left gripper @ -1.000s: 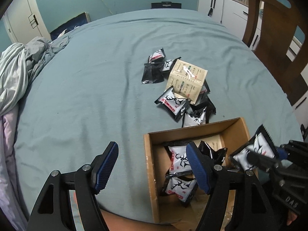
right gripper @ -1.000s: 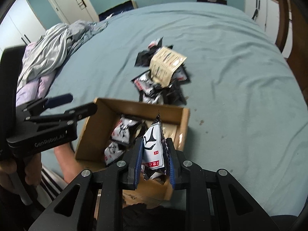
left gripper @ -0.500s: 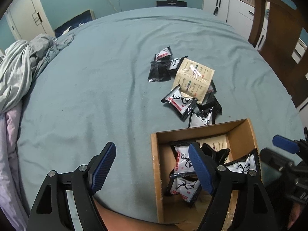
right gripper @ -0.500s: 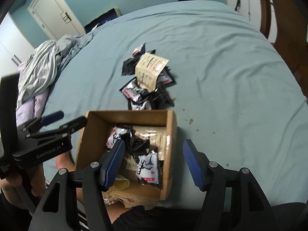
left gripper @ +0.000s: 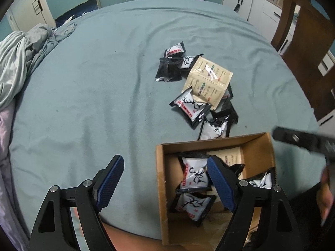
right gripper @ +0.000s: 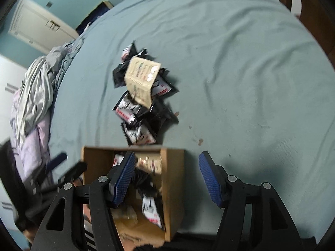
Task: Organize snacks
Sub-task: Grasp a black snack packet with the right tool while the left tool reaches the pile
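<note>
I hold both the left gripper and right gripper wide and empty above the cardboard box at lower frame, its packets blurred in the right view.

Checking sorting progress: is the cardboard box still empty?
No. The cardboard box holds several packets, while a pile remains outside on the bedsheet.
</note>
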